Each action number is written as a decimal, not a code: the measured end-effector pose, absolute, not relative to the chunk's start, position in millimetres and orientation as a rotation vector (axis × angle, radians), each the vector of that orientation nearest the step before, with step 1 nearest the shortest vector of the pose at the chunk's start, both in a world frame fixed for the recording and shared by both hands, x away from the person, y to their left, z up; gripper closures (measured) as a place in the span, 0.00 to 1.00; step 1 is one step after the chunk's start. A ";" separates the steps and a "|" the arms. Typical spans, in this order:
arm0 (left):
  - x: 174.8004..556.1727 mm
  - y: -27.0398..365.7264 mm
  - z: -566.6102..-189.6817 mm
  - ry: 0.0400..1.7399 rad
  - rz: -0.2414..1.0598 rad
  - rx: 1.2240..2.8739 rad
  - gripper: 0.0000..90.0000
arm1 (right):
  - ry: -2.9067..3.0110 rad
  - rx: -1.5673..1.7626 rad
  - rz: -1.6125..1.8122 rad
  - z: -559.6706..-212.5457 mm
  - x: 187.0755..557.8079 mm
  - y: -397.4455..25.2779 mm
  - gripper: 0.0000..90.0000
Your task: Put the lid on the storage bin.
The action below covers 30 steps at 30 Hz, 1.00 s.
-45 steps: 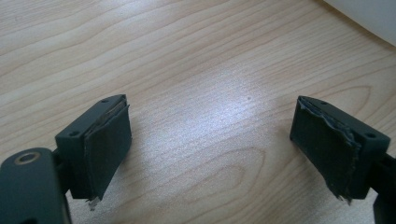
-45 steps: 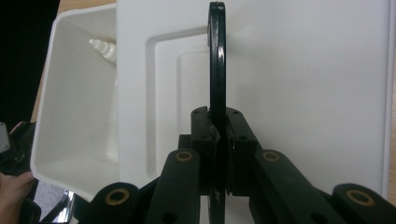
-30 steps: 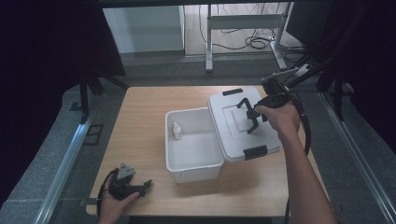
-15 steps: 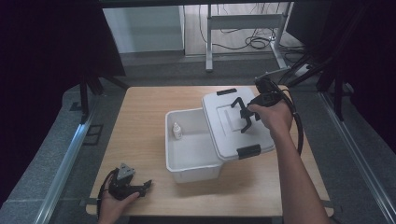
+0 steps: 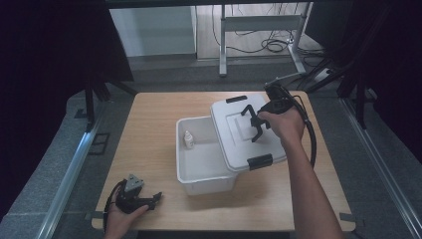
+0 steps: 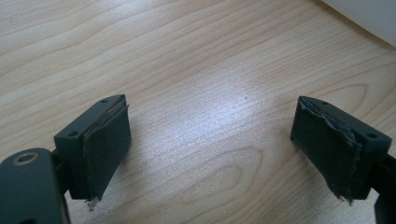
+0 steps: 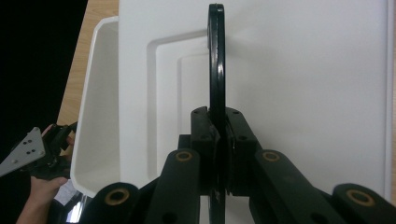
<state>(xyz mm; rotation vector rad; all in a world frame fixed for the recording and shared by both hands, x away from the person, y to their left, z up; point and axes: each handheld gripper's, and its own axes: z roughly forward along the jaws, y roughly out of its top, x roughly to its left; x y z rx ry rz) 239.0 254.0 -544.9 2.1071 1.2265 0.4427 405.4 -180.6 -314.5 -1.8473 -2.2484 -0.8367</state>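
Observation:
A white plastic bin stands in the middle of the wooden table, and a small white bottle stands inside at its far left corner. My right gripper is shut on the black handle of the white lid, holding it tilted over the bin's right half. In the right gripper view the lid lies flat under the jaws and the bin's open part shows at the left. My left gripper rests open near the table's front left edge, its pads wide apart over bare wood.
Black latches sit at the lid's far end and near end. A metal table frame and cables lie on the floor beyond the table. Dark curtains hang on both sides.
My right gripper has carried the lid leftward by its handle, from beside the bin to over the bin's right half. The left gripper has stayed put.

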 end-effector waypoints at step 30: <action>240.2 253.9 -545.1 1.194 0.430 2.121 0.13 | -2.144 -1.879 -0.855 -317.6 402.4 -125.5 0.94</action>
